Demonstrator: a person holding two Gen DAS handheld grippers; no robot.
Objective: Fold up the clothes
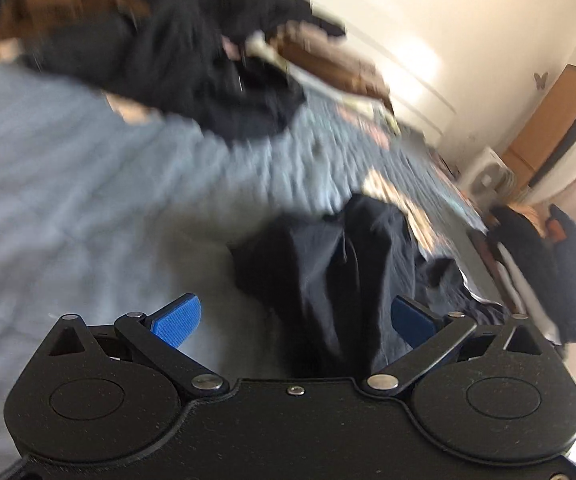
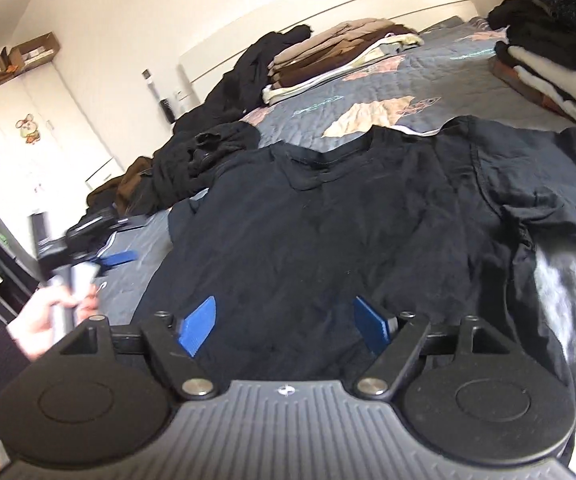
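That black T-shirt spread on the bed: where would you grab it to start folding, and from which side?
Probably at the sleeve and shoulder edge of the black T-shirt. It lies flat, collar away from the camera, one short sleeve sticking out sideways at the picture's right. The right gripper, open over the hem, could come in from that side, pinch the loose sleeve edge off the bedspread and carry it across the chest.

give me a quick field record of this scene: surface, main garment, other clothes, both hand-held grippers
surface: bed with grey quilt
main garment: black t-shirt spread flat on the quilt, collar away from the camera
folded stacks: brown and beige pile near the headboard; dark and white pile at right
unfolded heap: dark clothes along the left side
right hand-held gripper: open over the shirt's lower part, nothing gripped
left hand-held gripper: open, dark cloth in front, view blurred
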